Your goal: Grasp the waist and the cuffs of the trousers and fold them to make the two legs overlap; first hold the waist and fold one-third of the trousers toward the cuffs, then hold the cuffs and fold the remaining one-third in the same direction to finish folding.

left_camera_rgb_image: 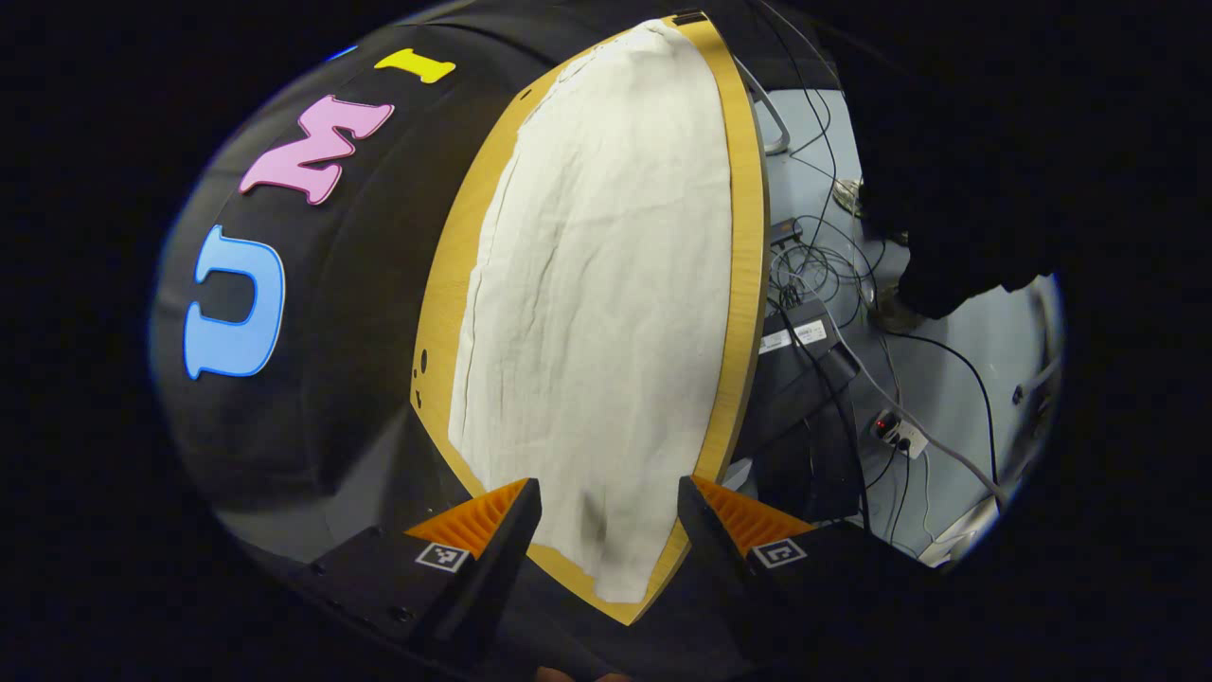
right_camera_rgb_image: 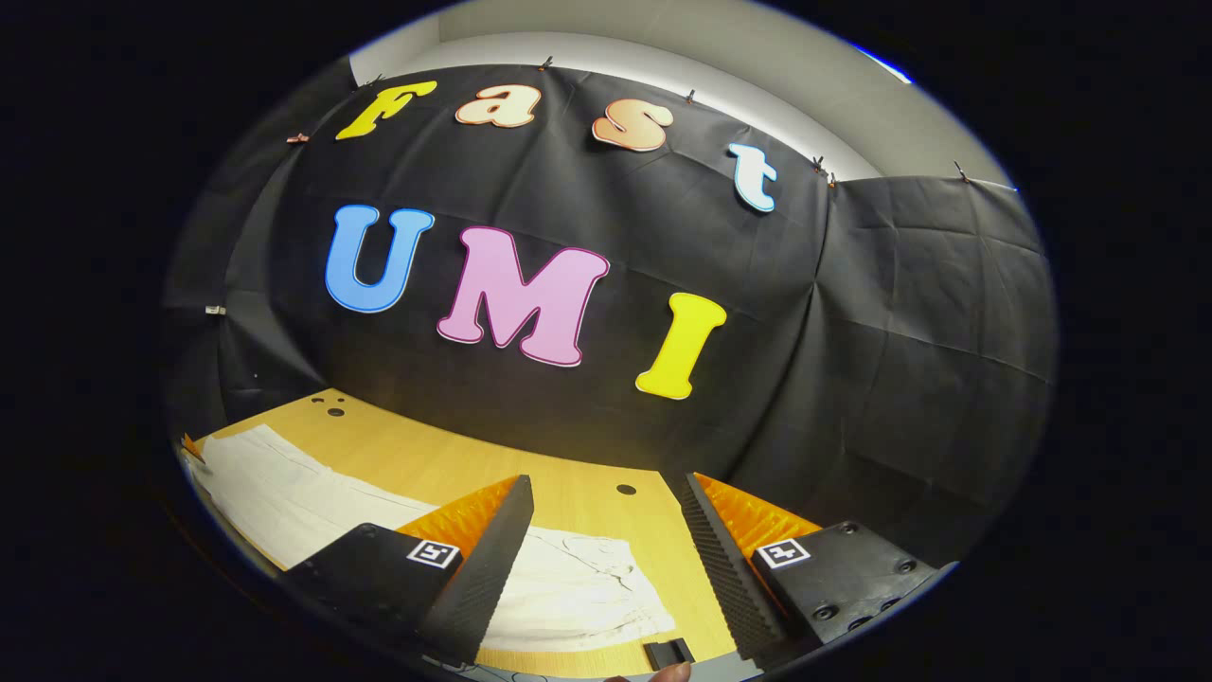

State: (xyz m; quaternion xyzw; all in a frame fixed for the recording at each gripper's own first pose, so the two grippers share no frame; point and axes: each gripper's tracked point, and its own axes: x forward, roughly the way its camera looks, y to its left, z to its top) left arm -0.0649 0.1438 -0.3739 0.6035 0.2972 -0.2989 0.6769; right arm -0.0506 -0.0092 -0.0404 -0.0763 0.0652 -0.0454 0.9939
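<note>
Tabletop (left_camera_rgb_image: pixel 748 237) first: it's a light wooden board with a couple of small round holes in it, and black cloth hangs as the booth wall right behind it. In my left gripper view the white trousers (left_camera_rgb_image: pixel 606 313) lie spread flat and cover most of the wood, wrinkled a bit, with a strip of bare board showing along both long sides. Past the table's far edge the pale floor (left_camera_rgb_image: pixel 947 360) is a mess of dark cables (left_camera_rgb_image: pixel 833 284), with a white power strip (left_camera_rgb_image: pixel 900 434) and some dark boxes down beside the table. My left gripper (left_camera_rgb_image: pixel 609 502) is held above the near end of the trousers, looking down along their length, fingers spread wide with cloth showing in the gap, not touching anything as far as I can see. In the right gripper view the trousers (right_camera_rgb_image: pixel 284 493) run along the near side of the table (right_camera_rgb_image: pixel 568 493), from the left edge to just under my right gripper (right_camera_rgb_image: pixel 606 516), and a light wall shows above the black cloth. That gripper is also spread wide, pointed more at the back wall than down, hovering over one end of the trousers with nothing between its fingers. Can't tell which end is the waist from either view.
</note>
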